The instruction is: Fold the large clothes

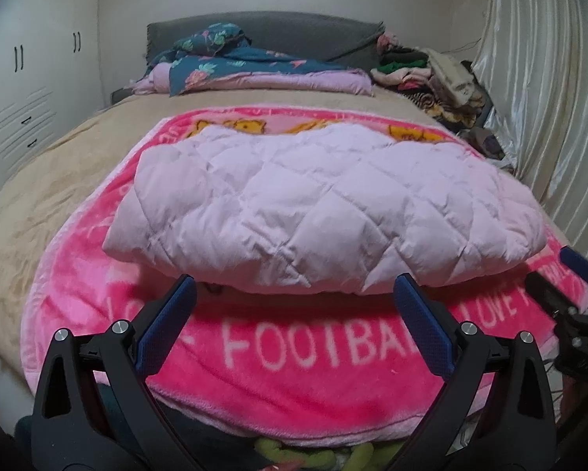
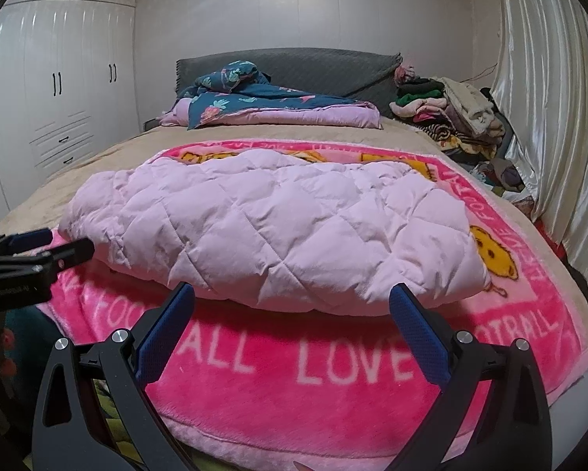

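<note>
- Quilted pale-pink jacket [image 1: 317, 204] lies folded into a thick bundle on the pink blanket [image 1: 294, 357], which is spread over the bed [image 1: 39, 180]. In both wrist views it fills the middle of the frame, straight ahead of my tongs.
- Long axis runs left to right across the frame, so I meet its long near edge broadside, not an end.
- Left tongs [image 1: 294, 294]: spread wide, holding nothing, tips just short of the near edge, at centre-bottom of the left view.
- Right tongs [image 2: 292, 302]: likewise spread and empty, tips just short of the same edge.
- In the right view the left tongs show at mid-left, beside the bundle's left end. In the left view the right tongs show at the far right edge, beside the right end. Each pair has its own end; neither looks clearly nearer.
- My read: a further fold would want both near corners lifted together and carried toward the top of the frame.
- Open room: a bare blanket strip with lettering below the bundle; tan bedspread to the left. Beyond, toward the top, a blue floral quilt [image 2: 254, 94] and a clothes pile [image 2: 447, 106] at upper right, well apart.
- Curtain [image 2: 549, 98] closes off the right side; less slack there.
</note>
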The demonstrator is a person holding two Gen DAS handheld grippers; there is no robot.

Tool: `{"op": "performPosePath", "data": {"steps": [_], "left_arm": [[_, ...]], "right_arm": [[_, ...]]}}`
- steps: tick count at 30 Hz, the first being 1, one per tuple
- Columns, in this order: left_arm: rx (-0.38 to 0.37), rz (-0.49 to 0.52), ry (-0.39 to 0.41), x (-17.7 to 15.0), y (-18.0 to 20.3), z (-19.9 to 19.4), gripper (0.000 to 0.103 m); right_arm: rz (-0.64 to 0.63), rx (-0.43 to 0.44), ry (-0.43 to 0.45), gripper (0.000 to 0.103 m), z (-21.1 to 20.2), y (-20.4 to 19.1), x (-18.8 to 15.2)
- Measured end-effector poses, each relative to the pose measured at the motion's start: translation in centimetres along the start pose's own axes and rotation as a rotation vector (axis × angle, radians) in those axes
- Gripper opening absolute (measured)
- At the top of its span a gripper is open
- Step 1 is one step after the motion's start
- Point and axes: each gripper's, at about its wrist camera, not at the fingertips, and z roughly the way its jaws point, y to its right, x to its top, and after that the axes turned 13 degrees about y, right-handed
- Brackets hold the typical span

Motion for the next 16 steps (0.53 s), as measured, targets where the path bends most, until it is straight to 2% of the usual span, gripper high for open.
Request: {"op": "performPosePath", "data": {"steps": [4,8,12,13,16], "left_arm": [[0.023,-0.003,-0.013,-0.1,0.2,0.3,0.094],[0.012,-0.031,-0.011,0.3,-0.6,0.5,0.094],[0.039,-0.107,-0.043,0.9,-3.5,2.0,0.094],[0.066,-0.145,-0.052,1.4,-5.3,2.7,0.094],[0.156,-0.222,-0.047,2.9,-10.4,4.0,0.094]], "right_arm": [[0.015,-0.03,0.013,0.099,0.0,0.7,0.4],[0.082,-0.094,0.036,0.099,-0.4,3.2,0.7],[0.179,-0.282,0.044,0.099,-1.5,9.9,0.3],[0.193,-0.334,0.041,0.099,-1.8,11.9,-0.1],[0.261,-0.573,-0.01,0.099,-3.2,20.5,-3.0]]}}
